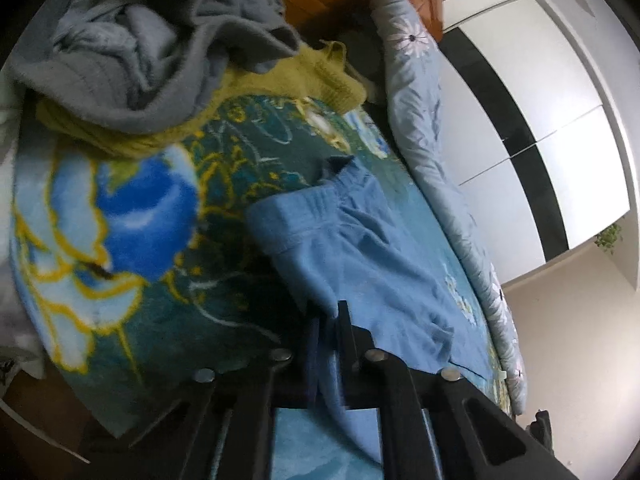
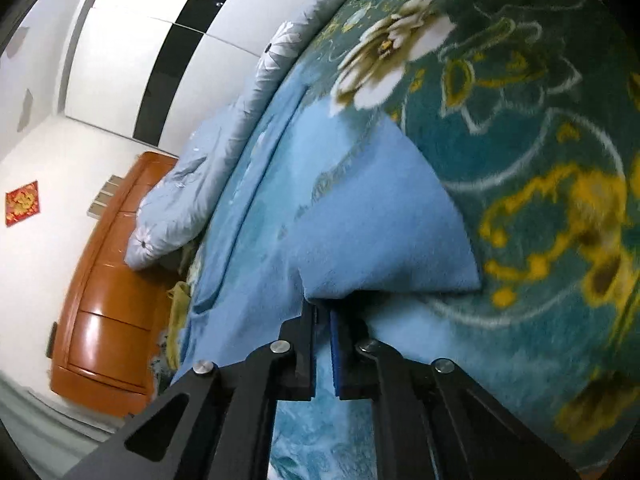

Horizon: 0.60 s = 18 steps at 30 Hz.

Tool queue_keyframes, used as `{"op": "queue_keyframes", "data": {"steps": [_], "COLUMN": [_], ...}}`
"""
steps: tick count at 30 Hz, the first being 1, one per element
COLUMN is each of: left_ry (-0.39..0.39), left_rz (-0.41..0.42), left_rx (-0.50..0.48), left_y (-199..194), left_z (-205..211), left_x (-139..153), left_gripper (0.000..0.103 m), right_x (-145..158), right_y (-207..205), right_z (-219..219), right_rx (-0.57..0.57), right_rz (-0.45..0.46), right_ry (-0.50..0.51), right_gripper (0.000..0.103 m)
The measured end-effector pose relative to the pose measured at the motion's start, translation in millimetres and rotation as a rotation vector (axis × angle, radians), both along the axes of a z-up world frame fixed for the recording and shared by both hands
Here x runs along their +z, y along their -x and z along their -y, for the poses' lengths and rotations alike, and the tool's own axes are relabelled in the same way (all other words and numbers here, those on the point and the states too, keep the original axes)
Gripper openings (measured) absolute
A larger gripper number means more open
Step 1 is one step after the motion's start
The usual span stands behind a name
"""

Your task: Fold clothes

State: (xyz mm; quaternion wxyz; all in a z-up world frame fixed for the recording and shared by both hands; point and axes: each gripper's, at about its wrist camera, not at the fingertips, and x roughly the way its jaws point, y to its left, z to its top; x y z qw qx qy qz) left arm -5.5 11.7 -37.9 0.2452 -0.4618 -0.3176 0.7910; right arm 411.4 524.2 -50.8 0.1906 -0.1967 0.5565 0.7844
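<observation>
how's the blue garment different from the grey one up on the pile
The blue garment lies spread fairly flat on the floral blanket; the grey garment sits crumpled in a heap on a yellow knit. The blue garment is pinched by the left gripper and right gripper; the grey garment is untouched. Both look soft, and neither is folded.

Light blue garment (image 1: 360, 264) spread flat on floral blanket, elastic waistband (image 1: 292, 216) at far end
</observation>
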Motion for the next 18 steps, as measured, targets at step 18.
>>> {"op": "queue_keyframes", "data": {"steps": [18], "left_ry": [-0.056], "left_rz": [-0.111], "left_rx": [-0.065], "left_y": [15], "left_z": [-19], "left_x": [61], "left_gripper": [0.005], "right_x": [62], "right_y": [4], "right_z": [-35], "right_rx": [0.101], "right_rz": [-0.029], "right_ry": [-0.187], "right_gripper": [0.004]}}
